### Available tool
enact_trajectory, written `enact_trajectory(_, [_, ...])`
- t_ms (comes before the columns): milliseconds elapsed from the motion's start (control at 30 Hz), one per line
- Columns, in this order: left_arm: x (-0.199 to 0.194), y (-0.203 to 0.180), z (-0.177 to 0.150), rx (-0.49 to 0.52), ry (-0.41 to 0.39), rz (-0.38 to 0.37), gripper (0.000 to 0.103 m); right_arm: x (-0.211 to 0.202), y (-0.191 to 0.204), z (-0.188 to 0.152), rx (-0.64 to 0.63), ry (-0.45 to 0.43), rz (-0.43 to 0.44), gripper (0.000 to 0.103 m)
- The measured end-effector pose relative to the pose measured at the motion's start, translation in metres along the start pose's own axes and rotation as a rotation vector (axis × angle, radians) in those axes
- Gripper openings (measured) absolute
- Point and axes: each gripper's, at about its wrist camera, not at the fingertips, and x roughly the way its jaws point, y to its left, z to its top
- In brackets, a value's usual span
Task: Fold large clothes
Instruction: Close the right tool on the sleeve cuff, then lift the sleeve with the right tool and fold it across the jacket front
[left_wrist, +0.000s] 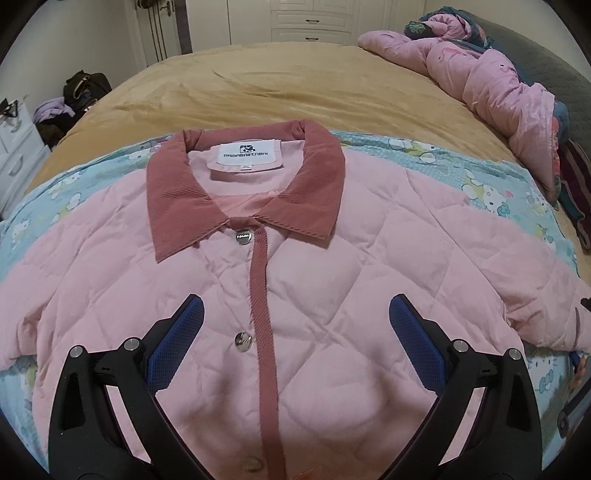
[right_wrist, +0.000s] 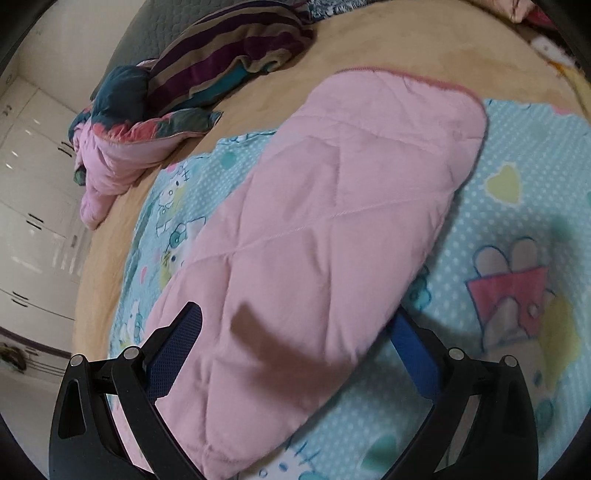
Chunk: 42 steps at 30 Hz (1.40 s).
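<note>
A pink quilted jacket (left_wrist: 332, 295) lies face up and buttoned on a light blue cartoon-print sheet (left_wrist: 480, 173). Its rust corduroy collar (left_wrist: 173, 206) points away from me, with a white label showing inside it. My left gripper (left_wrist: 295, 314) hovers open above the chest, straddling the corduroy placket (left_wrist: 262, 314). In the right wrist view one sleeve (right_wrist: 332, 229) stretches out over the sheet (right_wrist: 517, 206), its cuff at the far end. My right gripper (right_wrist: 297, 325) stands open around the near part of that sleeve, and the sleeve covers part of the right finger.
The sheet rests on a tan bedspread (left_wrist: 295, 85). A bunched pink quilt (left_wrist: 480, 66) runs along the right side, with a striped pillow (right_wrist: 236, 48) near it. White wardrobes (left_wrist: 306, 18) stand beyond the bed. A white drawer unit (left_wrist: 14, 155) and bags (left_wrist: 81, 88) are at the left.
</note>
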Motion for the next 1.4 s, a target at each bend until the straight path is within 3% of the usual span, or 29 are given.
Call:
enact_trajectory(167, [0.007, 0.002, 0.002, -0.004, 0.004, 0.017, 0.094, 0.002, -0.017, 0.014, 0.082, -0.019, 0.151, 0.098])
enact_trajectory(233, [0.007, 0.005, 0.0, -0.007, 0.012, 0.01, 0.094, 0.004, -0.022, 0.017, 0.093, -0.033, 0.2, 0.084])
enact_trajectory(300, [0.005, 0.01, -0.002, -0.015, 0.012, 0.005, 0.094, 0.006, -0.024, 0.019, 0.083, -0.038, 0.235, 0.063])
enact_trajectory(333, [0.004, 0.012, -0.002, -0.019, 0.011, 0.002, 0.094, 0.009, -0.024, 0.018, 0.085, -0.039, 0.263, 0.059])
enact_trajectory(400, [-0.002, 0.018, -0.004, -0.035, 0.004, 0.0, 0.094, 0.011, -0.028, 0.019, 0.108, -0.032, 0.329, 0.037])
enact_trajectory(467, [-0.007, 0.023, -0.006, -0.05, 0.0, -0.01, 0.094, 0.006, -0.031, 0.021, 0.139, -0.045, 0.412, 0.027])
enact_trajectory(533, [-0.012, 0.026, -0.007, -0.053, -0.003, -0.013, 0.094, -0.011, -0.019, 0.023, 0.092, -0.091, 0.446, 0.021])
enact_trajectory(700, [-0.032, 0.036, -0.001, -0.056, -0.038, -0.014, 0.094, -0.055, 0.019, 0.023, -0.017, -0.153, 0.565, 0.018])
enact_trajectory(933, [-0.063, 0.06, 0.004, -0.104, -0.082, -0.041, 0.094, -0.113, 0.066, 0.008, -0.113, -0.129, 0.757, 0.016])
enact_trajectory(1100, [-0.08, 0.082, -0.001, -0.137, -0.098, -0.036, 0.094, -0.147, 0.099, -0.012, -0.217, -0.125, 0.827, 0.016])
enact_trajectory(1400, [-0.101, 0.115, -0.005, -0.187, -0.122, -0.038, 0.094, -0.187, 0.166, -0.072, -0.444, -0.034, 0.93, 0.015])
